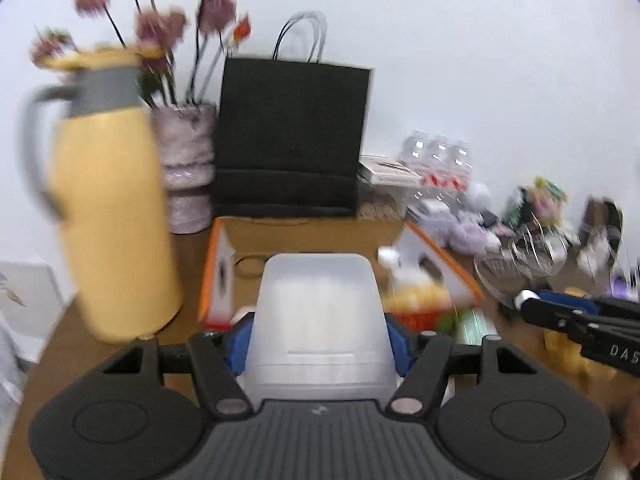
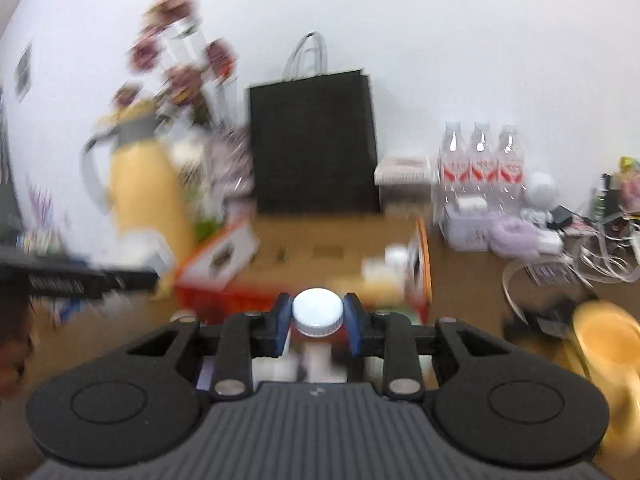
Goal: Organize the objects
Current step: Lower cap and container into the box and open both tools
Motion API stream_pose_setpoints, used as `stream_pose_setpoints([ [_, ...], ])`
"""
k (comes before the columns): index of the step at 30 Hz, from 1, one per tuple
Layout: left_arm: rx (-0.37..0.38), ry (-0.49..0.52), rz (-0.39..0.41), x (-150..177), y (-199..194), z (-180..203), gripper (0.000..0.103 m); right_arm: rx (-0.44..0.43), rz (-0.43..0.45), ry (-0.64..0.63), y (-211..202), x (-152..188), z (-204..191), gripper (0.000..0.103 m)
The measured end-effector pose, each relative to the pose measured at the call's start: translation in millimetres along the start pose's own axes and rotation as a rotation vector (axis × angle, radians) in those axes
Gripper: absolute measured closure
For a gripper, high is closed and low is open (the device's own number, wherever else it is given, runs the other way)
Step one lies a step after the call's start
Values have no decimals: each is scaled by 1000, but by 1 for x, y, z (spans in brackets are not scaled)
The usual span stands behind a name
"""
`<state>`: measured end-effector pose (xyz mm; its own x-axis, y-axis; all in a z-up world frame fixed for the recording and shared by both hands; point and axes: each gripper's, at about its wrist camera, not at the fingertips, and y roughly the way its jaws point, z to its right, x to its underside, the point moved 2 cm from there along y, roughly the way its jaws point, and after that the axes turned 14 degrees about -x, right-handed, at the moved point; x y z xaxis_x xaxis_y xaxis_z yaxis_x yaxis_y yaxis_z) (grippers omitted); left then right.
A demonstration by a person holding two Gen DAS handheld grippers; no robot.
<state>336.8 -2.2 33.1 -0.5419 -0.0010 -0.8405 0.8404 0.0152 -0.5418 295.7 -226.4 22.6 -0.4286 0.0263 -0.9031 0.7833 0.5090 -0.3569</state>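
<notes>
Holding two items at once: left gripper (image 1: 320,344) has its blue pads clamped on a translucent white plastic tub (image 1: 318,320), dead centre at 6 o'clock in the left wrist view. Right gripper (image 2: 318,320) is closed on a small bottle with a white ribbed screw cap (image 2: 318,312), also at 6 o'clock in its own view; the bottle body below the cap is blurred, so contents can't be told.

Risks, as I judge them:
- Both views are motion-smeared, so the grips look loaded sideways. The tub's walls look smooth and tapered, so it could slide out of the pads.
- The right pads sit on the cap, not the body. If the cap is loose, the bottle could drop.
- The two tools are near each other: the right one shows at 3 o'clock in the left view, so a clash is possible over the box.

Around, near to far:
- Open cardboard box with orange-edged flaps (image 1: 316,232) just ahead at 12 o'clock, likely target. Its raised flaps narrow the entry, and snack packs (image 1: 420,300) already sit inside on the right.
- Tall yellow thermos jug with grey handle (image 1: 116,208) at 9–10 o'clock, near the box's left flap; easy to knock.
- Yellow bowl-like dish (image 2: 604,344) at 4 o'clock in the right view.
- Black paper bag (image 1: 292,136), vase of purple flowers (image 1: 188,164) and three water bottles (image 2: 480,168) stand at the wall.
</notes>
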Motion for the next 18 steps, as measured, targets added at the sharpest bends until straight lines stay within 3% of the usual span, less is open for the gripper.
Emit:
stream_pose_setpoints([
  [3,23,-3,-81,-48,73,20,39,-30,-67,120,76,-48,48,74],
  [5,-15,-8,-126,-66,121,32,39,6,-136,140,130,-67,76,74],
  [7,-42,7,-176,-75,168,43,38,53,-206,163,179,-75,102,74],
  [10,-77,16,-245,-74,224,50,38,47,-288,246,232,-67,135,74],
  [14,-110,-43,-346,-72,261,46,39,82,-362,308,273,-51,159,72],
  [16,-92,-27,-332,-76,258,47,33,100,-353,323,278,-50,163,54],
  [18,-88,2,-304,-78,250,47,32,85,-347,316,276,-48,160,49],
])
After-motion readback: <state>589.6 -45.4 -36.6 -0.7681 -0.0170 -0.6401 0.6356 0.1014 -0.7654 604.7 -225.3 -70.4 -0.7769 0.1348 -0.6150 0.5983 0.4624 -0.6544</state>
